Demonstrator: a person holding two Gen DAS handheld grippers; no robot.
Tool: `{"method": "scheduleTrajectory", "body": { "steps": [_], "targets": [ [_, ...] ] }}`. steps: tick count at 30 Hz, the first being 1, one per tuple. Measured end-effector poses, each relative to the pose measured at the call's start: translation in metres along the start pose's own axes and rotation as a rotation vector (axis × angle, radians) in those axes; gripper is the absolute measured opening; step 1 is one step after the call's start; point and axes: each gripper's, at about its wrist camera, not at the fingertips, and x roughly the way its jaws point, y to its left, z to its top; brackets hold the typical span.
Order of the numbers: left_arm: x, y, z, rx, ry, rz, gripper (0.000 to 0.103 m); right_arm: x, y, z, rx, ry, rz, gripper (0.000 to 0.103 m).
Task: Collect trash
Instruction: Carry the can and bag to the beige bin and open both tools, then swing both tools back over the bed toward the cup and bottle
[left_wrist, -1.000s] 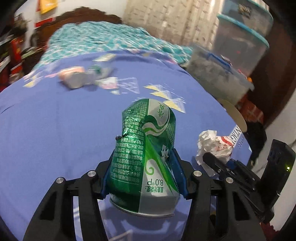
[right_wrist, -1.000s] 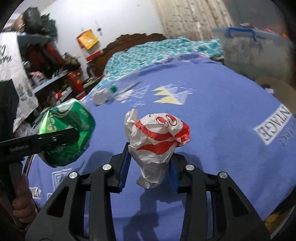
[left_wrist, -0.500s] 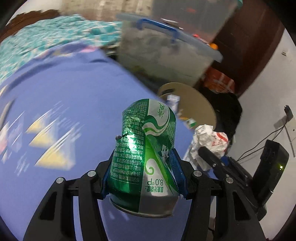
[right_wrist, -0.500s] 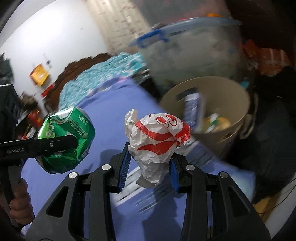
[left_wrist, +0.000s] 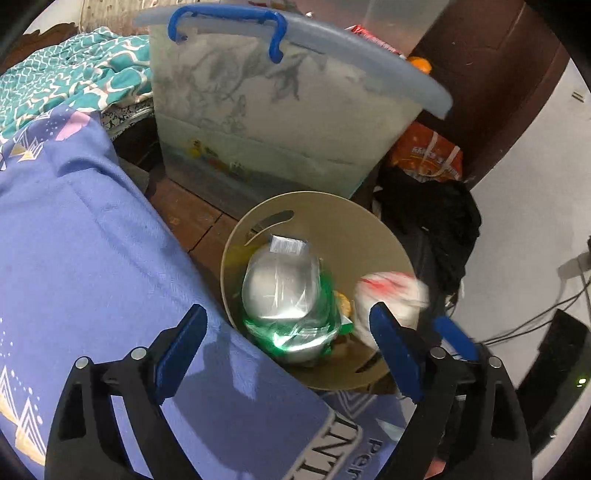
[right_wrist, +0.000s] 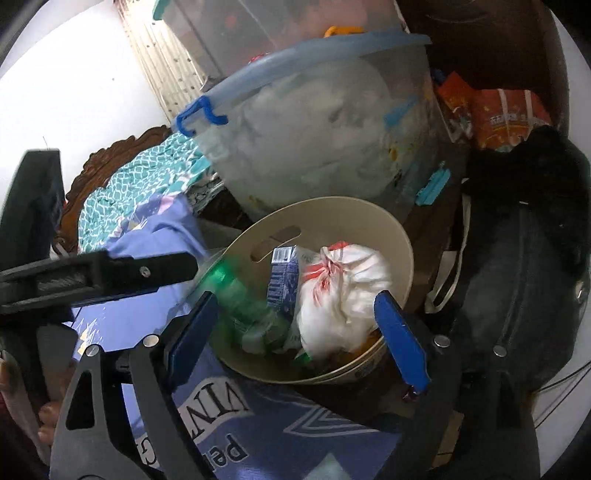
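Both grippers, left (left_wrist: 286, 341) and right (right_wrist: 295, 325), opening and released above bin (right_wrist: 404, 258); can (left_wrist: 284, 295) and wrapper (right_wrist: 343, 291) inside.

Both tongs point steeply downward with their jaws opening, nothing pressed between the blue pads. The left tongs (left_wrist: 286, 349) show both black fingers spread wide in their own view; seen from the right wrist, one of their fingers reaches in level, just left of the right tongs (right_wrist: 295, 338). A hand (right_wrist: 44, 417) shows at the lower left of the right tongs.
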Motion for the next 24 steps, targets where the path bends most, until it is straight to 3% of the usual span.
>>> {"method": "scheduleTrajectory", "body": {
  "steps": [3,6,13,19,24],
  "targets": [
    [-0.025,0.014,-0.004,-0.027,-0.071,-0.009,0.085,-0.011,-0.008,0.002,0.042,-0.032,0.002,0.086],
    [-0.057,0.031,-0.016,-0.039,-0.155,0.034,0.086,-0.022,-0.002,-0.006,0.055,-0.029,0.029,0.086],
    [-0.137,0.109,-0.070,-0.177,-0.266,0.209,0.086,-0.026,0.040,-0.028,0.025,0.017,0.133,0.086],
    [-0.206,0.202,-0.148,-0.321,-0.292,0.442,0.086,-0.026,0.113,-0.059,-0.020,0.094,0.278,0.087],
    [-0.263,0.296,-0.218,-0.459,-0.275,0.596,0.086,-0.012,0.203,-0.094,-0.119,0.230,0.398,0.087]
  ]
}}
